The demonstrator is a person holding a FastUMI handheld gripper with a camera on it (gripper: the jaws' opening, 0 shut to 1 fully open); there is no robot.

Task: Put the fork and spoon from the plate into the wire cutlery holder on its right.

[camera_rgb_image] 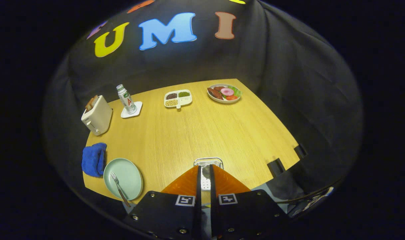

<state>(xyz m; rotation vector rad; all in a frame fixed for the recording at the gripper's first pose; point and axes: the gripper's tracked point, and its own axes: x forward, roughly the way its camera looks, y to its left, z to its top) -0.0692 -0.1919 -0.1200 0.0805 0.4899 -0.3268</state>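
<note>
While the jaws of the gripper (205, 173) pinch a metal spoon (206, 172) above the wire cutlery holder (208, 162), a steel fork (119, 189) waits on the pale green round plate (130, 173), likely next.

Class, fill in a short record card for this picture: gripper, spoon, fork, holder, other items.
gripper: fingers close together, pinching the spoon
spoon: held between the fingers, over the wire cutlery holder
fork: lying on the green plate
wire cutlery holder: just ahead of the fingers
other items: toaster, blue cloth, bottle
</note>
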